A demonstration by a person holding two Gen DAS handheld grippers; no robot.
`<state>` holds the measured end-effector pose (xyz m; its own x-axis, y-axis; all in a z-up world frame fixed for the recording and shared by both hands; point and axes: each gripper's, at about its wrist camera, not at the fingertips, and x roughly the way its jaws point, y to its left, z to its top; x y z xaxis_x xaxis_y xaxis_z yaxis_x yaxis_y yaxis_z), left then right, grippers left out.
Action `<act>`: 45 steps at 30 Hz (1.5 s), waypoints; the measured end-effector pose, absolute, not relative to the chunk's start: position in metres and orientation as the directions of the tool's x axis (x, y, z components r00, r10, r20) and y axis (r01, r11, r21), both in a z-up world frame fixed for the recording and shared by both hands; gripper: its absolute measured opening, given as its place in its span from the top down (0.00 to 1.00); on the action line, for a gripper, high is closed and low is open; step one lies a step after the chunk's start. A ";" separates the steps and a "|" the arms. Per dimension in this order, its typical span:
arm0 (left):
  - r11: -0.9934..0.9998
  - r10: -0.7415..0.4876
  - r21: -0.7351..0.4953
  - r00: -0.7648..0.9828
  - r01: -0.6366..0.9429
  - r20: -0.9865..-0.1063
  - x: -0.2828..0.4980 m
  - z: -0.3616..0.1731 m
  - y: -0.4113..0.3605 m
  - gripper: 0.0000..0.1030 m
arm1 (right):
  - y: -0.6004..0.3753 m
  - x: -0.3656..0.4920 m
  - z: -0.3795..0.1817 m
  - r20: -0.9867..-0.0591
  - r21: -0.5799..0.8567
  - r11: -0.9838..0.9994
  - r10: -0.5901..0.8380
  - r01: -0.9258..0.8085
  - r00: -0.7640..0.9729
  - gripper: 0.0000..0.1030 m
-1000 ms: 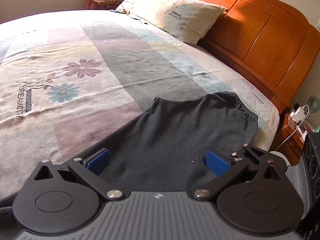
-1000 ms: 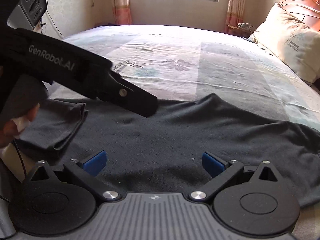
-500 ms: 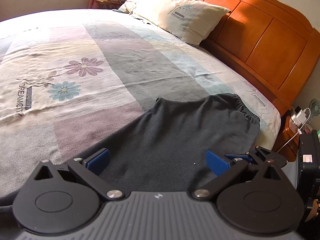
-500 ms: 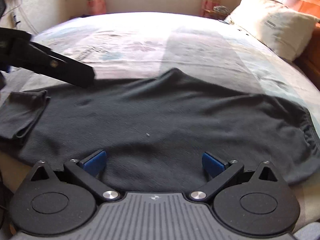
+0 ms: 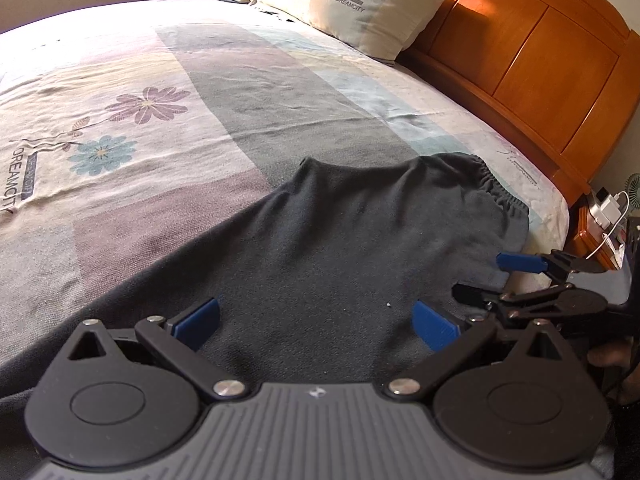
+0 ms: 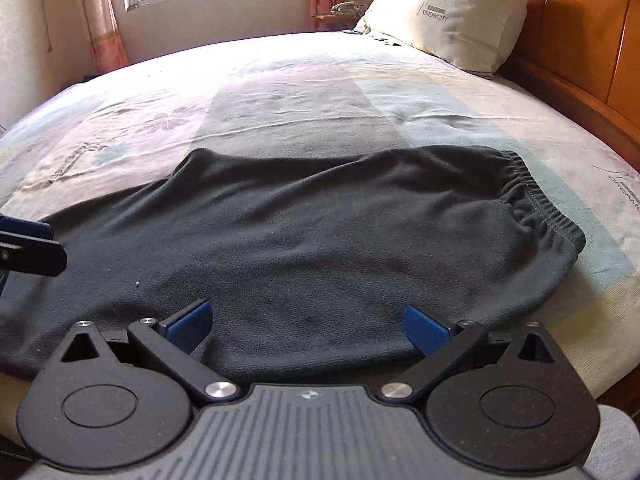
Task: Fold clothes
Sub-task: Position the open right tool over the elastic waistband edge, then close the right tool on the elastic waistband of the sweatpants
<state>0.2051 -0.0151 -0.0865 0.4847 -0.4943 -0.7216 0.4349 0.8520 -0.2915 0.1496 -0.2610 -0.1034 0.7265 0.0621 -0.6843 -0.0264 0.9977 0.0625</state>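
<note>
Left black two-finger gripper with blue pads [image 5: 316,320]: jaws spread wide, nothing held between them. Its blue pads [image 5: 198,317] are angled outward, linkage arms splayed. Seen from the right wrist view, one of its fingers [image 6: 26,246] enters at the far left, level with the right jaws.

Right black two-finger gripper with blue pads [image 6: 306,322]: jaws likewise spread wide, nothing gripped. From the left wrist view it [image 5: 524,276] is seen side-on, just right of the left jaws and slightly ahead. A fingertip of the holding hand [image 5: 608,356] is glimpsed behind it.
</note>
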 end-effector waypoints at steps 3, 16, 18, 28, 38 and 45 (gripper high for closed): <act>0.850 -0.500 -0.297 0.486 0.435 -0.717 0.205 -0.087 -0.014 0.01 | -0.278 0.156 -0.099 -0.652 0.068 0.998 0.035 0.012 0.758 0.00; 0.785 -0.581 -0.323 0.449 0.528 -0.679 0.197 -0.087 -0.023 0.01 | -0.371 0.167 -0.090 -0.627 0.387 0.896 0.083 0.217 0.774 0.00; 0.768 -0.592 -0.310 0.438 0.560 -0.676 0.192 -0.087 -0.030 0.01 | -0.386 0.168 -0.089 -0.622 0.434 0.867 0.091 0.245 0.778 0.00; 0.750 -0.592 -0.295 0.401 0.592 -0.699 0.190 -0.099 -0.044 0.01 | -0.426 0.183 -0.104 -0.600 0.596 0.740 0.152 0.312 0.786 0.00; 0.748 -0.590 -0.284 0.405 0.600 -0.698 0.188 -0.098 -0.046 0.01 | -0.438 0.161 -0.093 -0.595 0.597 0.739 0.148 0.312 0.790 0.00; 0.747 -0.591 -0.286 0.403 0.600 -0.698 0.187 -0.097 -0.045 0.01 | -0.452 0.159 -0.115 -0.603 0.650 0.680 0.192 0.338 0.774 0.00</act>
